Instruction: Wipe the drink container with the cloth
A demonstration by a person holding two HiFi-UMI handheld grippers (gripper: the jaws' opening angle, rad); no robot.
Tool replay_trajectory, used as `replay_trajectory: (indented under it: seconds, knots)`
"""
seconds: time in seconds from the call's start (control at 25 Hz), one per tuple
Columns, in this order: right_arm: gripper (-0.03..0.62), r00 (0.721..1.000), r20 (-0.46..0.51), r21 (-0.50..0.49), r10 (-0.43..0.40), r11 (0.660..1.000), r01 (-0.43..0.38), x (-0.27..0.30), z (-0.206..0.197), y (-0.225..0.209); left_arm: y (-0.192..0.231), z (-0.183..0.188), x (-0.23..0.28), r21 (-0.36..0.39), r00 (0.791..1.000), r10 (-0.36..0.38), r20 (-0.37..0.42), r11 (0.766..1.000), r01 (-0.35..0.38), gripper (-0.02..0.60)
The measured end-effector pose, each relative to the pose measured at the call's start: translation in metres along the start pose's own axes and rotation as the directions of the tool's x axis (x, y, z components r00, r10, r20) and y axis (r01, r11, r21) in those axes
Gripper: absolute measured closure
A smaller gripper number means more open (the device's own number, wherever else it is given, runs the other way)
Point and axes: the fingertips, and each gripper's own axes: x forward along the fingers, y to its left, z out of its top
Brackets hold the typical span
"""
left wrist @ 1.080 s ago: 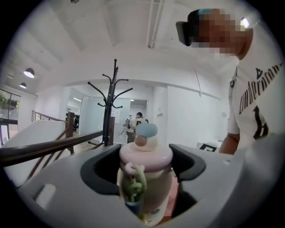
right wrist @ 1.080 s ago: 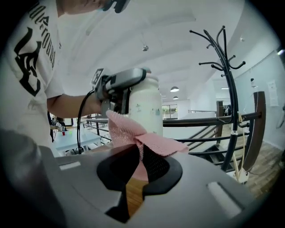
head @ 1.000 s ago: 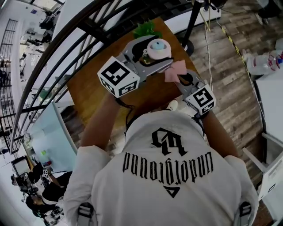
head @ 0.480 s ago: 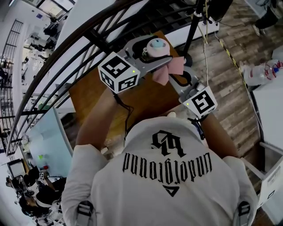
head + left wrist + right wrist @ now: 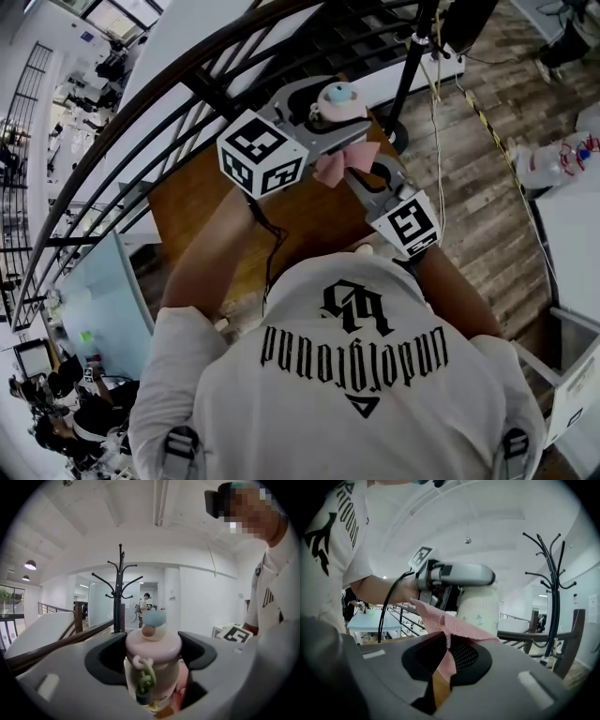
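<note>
Left gripper [image 5: 153,657]: jaws closed partway round the drink container [image 5: 154,670], gripping its sides just under the pink lid [image 5: 153,642]. A green loop [image 5: 145,682] hangs down the front.
Drink container, place: held in the air in the upper middle of the head view, above the far part of the wooden table [image 5: 202,202]. It stands upright in the left gripper view.
Right gripper [image 5: 443,660]: jaws pinched almost together on the pink cloth [image 5: 447,625], which rises from between them in a folded peak.
Cloth, place: just below and right of the container in the head view, tucked under the left gripper. In the right gripper view its free edge reaches the container's pale wall. It looks to be touching, though the exact contact is hard to make out.
Change: a second ago the cloth hung clear, off to the right of the container. The right gripper has since swung in and up, and the cloth now lies at the container's side. The container sits slightly higher in the frame.
Meaning for the task: wiping seems to be just starting, or about to. Both grips look firm.
Next: strokes along the wall, probably while the left gripper turns the container to offer fresh surface.
</note>
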Motion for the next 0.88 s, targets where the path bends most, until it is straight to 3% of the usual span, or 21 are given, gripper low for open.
replay_trajectory:
  seconds: [0.2, 0.64, 0.76, 0.88]
  knots:
    - [0.568, 0.997, 0.070, -0.068, -0.011, 0.998, 0.016, -0.005, 0.057, -0.002, -0.002, 0.000, 0.001, -0.015, 1.000, -0.009, 0.001, 1.000, 0.009, 0.195]
    - [0.568, 0.999, -0.038, 0.058, -0.014, 0.998, 0.016, -0.021, -0.035, -0.005, -0.009, 0.005, -0.009, -0.015, 1.000, -0.018, 0.010, 1.000, 0.018, 0.195]
    - [0.568, 0.999, -0.018, 0.059, -0.031, 0.998, 0.032, -0.028, -0.028, -0.015, -0.011, 0.000, -0.007, -0.020, 1.000, -0.025, 0.005, 0.999, 0.025, 0.194]
    - [0.568, 0.998, 0.041, 0.033, -0.040, 0.999, 0.039, -0.031, 0.010, -0.025, -0.012, 0.000, -0.010, -0.022, 0.999, -0.035, 0.002, 0.999, 0.035, 0.194]
